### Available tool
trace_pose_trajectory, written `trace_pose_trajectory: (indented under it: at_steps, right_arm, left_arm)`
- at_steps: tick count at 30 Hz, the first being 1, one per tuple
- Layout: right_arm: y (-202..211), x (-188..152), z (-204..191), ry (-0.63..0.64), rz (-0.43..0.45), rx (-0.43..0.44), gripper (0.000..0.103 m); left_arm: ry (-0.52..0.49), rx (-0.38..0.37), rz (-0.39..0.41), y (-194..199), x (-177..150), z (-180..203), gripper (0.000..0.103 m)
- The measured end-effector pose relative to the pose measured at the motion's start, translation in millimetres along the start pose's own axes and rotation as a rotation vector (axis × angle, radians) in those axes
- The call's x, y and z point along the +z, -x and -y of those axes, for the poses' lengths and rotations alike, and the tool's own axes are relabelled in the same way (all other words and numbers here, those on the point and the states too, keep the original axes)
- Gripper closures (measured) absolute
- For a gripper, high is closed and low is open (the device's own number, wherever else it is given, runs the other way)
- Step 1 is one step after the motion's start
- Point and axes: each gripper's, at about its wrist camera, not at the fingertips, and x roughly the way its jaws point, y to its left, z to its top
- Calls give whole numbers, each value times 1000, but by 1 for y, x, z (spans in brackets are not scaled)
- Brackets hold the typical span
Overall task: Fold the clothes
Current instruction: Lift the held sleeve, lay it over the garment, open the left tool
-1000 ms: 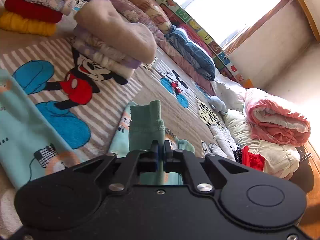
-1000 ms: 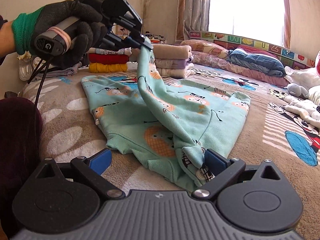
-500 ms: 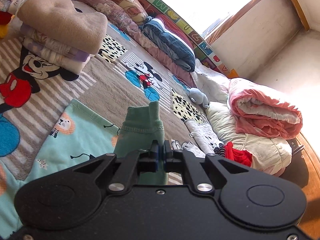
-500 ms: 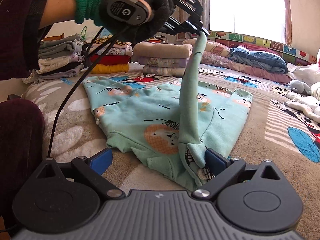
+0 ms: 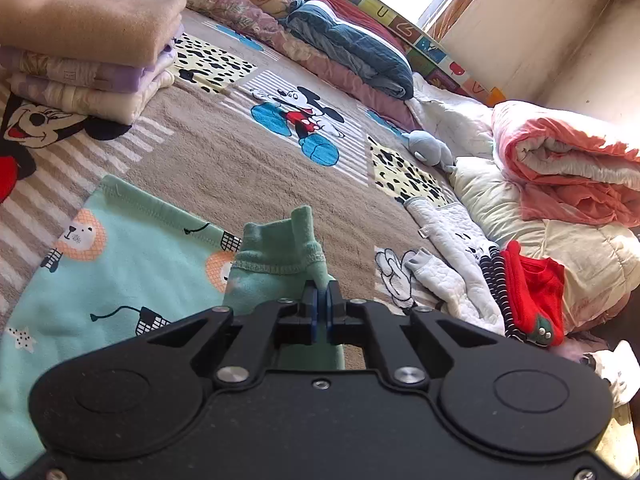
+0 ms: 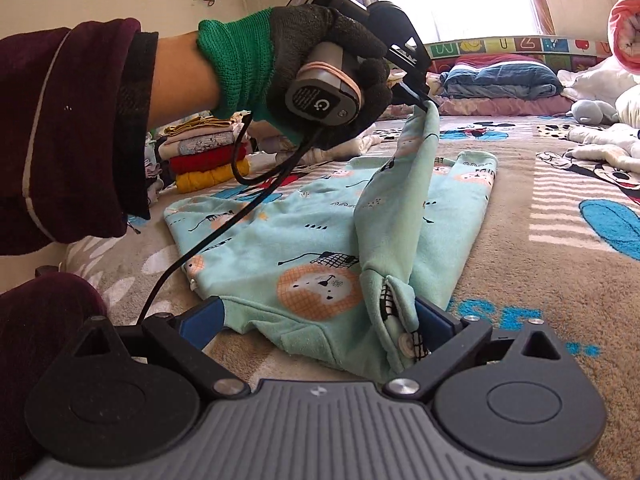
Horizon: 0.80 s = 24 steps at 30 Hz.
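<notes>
A mint sweatshirt with lion prints (image 6: 312, 236) lies flat on the Mickey Mouse blanket (image 6: 540, 240). My left gripper (image 5: 322, 302) is shut on the green ribbed sleeve cuff (image 5: 280, 248). In the right wrist view a gloved hand holds that left gripper (image 6: 418, 96) above the shirt, and the sleeve (image 6: 400, 184) hangs from it in a steep ridge. My right gripper (image 6: 318, 318) rests low at the shirt's near edge with its jaws wide apart. The shoulder fold with a button lies against its right pad (image 6: 438, 318).
Folded stacks stand on the bed: beige and lilac (image 5: 88, 40), red and yellow (image 6: 204, 164). Pillows (image 5: 352, 48) line the far side. A rolled pink quilt (image 5: 560, 160), loose white and red clothes (image 5: 532, 292) and a grey plush (image 5: 428, 148) lie to the right. A black cable (image 6: 224, 232) crosses the shirt.
The left gripper has carried the cuff rightward across the shirt, pulling the sleeve up into a taut ridge. The right gripper has stayed at the near edge, open, rolling slightly.
</notes>
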Motion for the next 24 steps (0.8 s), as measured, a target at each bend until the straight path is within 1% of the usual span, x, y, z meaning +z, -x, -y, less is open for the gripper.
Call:
trace_pose_trajectory:
  at_steps: [6, 10, 12, 15, 19, 24]
  right_arm:
    - [0, -1, 4, -19, 7, 6, 4]
    - [1, 0, 8, -51, 16, 13, 4]
    - [1, -1, 7, -46, 15, 9, 4]
    - [1, -3, 5, -31, 12, 3, 4]
    - [-1, -3, 1, -8, 6, -9, 3]
    - [-3, -3, -1, 1, 3, -12, 2]
  left_arm:
    - [-13, 13, -23, -19, -6, 5, 102]
    - [-40, 18, -37, -29, -10, 10, 102]
    - [-60, 22, -44, -33, -12, 14, 102]
    - [-99, 35, -59, -42, -16, 19, 102]
    - [-162, 76, -83, -53, -23, 25, 102]
    - [-255, 104, -87, -61, -31, 34, 102]
